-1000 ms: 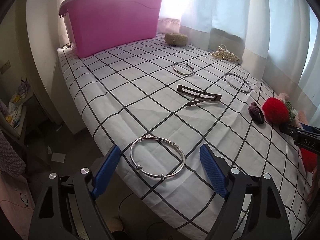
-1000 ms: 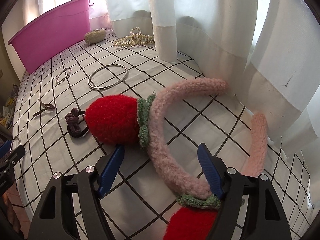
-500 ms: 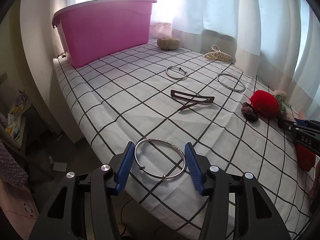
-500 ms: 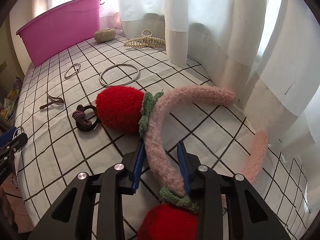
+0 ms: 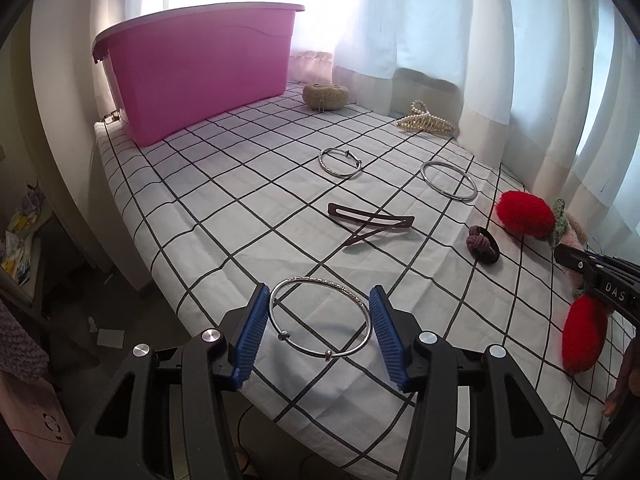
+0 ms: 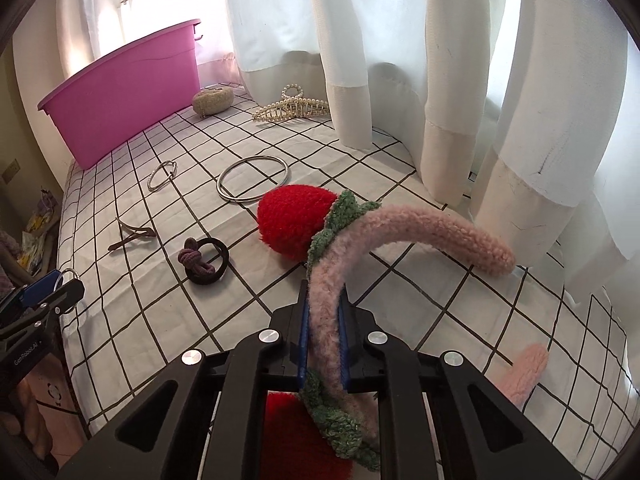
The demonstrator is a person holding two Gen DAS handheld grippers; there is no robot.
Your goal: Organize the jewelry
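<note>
Open checked cloth lies before the pink bin [image 5: 200, 68]; hair clip [image 5: 370, 224] and curtains [image 6: 400, 60] beside it block me.

Silver bangle [image 5: 320, 317], fuzzy pink headband [image 6: 400, 224]

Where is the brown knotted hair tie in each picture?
Left wrist view: the hair tie lies at the right, just left of the red strawberry.
Right wrist view: the hair tie lies left of centre, left of the strawberry.
Shared landmark: the pink tub at the far end.
</note>
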